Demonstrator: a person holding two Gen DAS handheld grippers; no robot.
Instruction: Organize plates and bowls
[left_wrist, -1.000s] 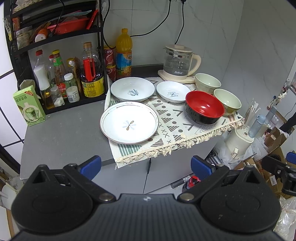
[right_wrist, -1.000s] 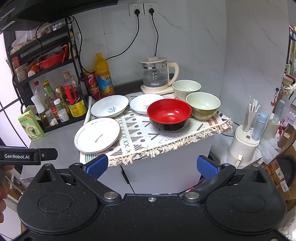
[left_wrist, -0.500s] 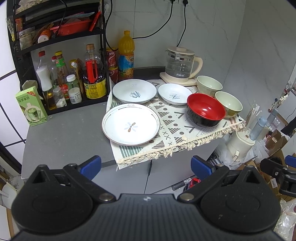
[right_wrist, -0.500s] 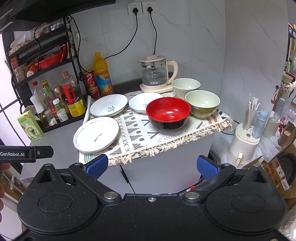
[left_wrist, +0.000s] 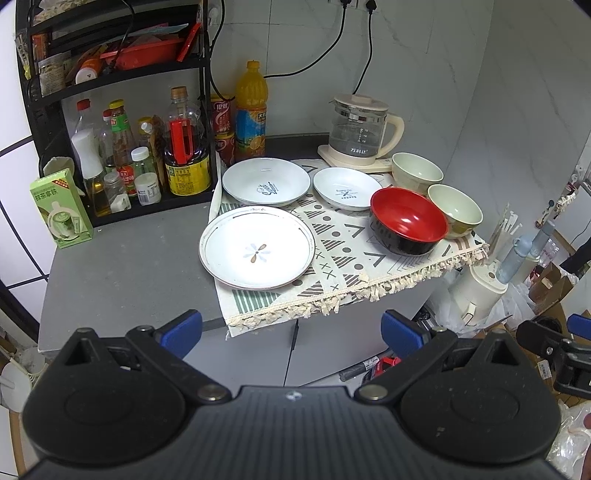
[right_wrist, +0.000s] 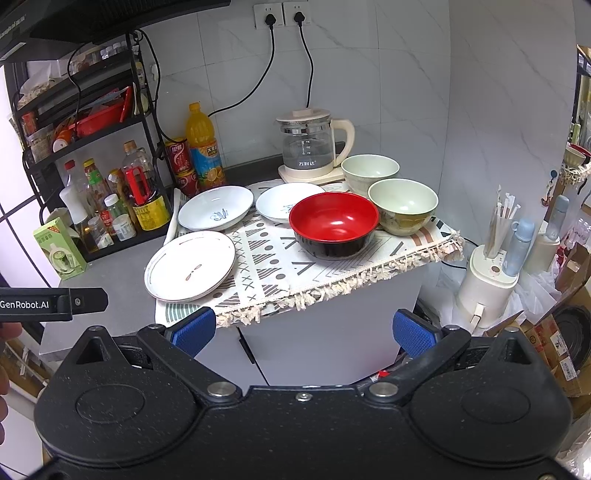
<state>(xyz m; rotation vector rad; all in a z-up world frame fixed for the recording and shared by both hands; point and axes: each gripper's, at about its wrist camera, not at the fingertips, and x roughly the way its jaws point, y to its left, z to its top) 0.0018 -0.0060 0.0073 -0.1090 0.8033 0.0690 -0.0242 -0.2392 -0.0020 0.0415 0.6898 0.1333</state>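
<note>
Your left gripper (left_wrist: 291, 328) and right gripper (right_wrist: 303, 328) both hang short of the desk (left_wrist: 122, 273), jaws apart and empty; three plates and, it seems, three bowls sit on the cloth (left_wrist: 343, 254)

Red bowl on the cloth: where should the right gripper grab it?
Pinch the near rim of the red bowl, one finger inside, one outside, coming from the cloth's fringed front edge. It stands upright and is too wide to span; a pale bowl crowds its far right. The right gripper is open.
</note>
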